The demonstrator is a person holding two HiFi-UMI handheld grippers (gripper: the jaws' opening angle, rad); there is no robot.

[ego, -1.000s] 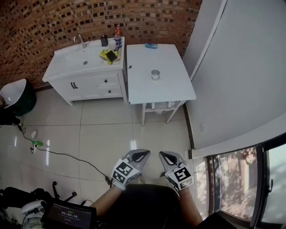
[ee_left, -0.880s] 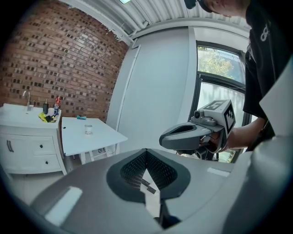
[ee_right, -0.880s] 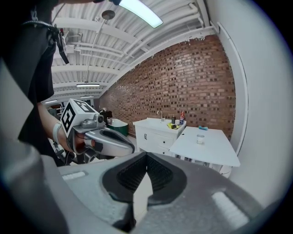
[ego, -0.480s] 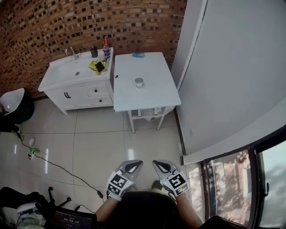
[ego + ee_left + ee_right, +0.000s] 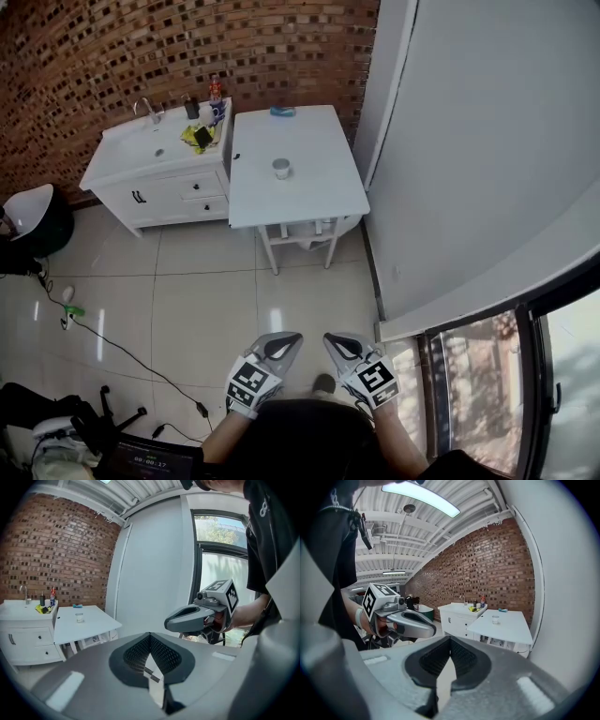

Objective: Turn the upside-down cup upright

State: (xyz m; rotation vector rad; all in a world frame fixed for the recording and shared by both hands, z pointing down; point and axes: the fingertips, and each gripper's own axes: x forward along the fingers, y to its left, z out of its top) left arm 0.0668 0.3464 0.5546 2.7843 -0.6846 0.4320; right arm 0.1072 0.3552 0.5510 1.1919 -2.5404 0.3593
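Observation:
A small pale cup [image 5: 281, 168] stands near the middle of a white table [image 5: 309, 202], far ahead of me across the tiled floor. It is too small to tell which way up it is. It also shows in the left gripper view as cup [image 5: 79, 617] and in the right gripper view as cup [image 5: 495, 619]. My left gripper [image 5: 285, 341] and right gripper [image 5: 336, 341] are held side by side close to my body, well short of the table. Both are shut with nothing between the jaws. Each shows in the other's view: right gripper [image 5: 171, 622], left gripper [image 5: 431, 631].
A white sink cabinet [image 5: 159, 173] with a tap, bottles and a yellow cloth adjoins the table's left side, against a brick wall. A blue item [image 5: 282, 111] lies at the table's far end. A grey wall [image 5: 469, 150] runs along the right. A cable [image 5: 122, 349] crosses the floor at left.
The table and cup have drifted left in the head view and the floor has slid beneath me. Both grippers stay shut, side by side, a little lower in the picture.

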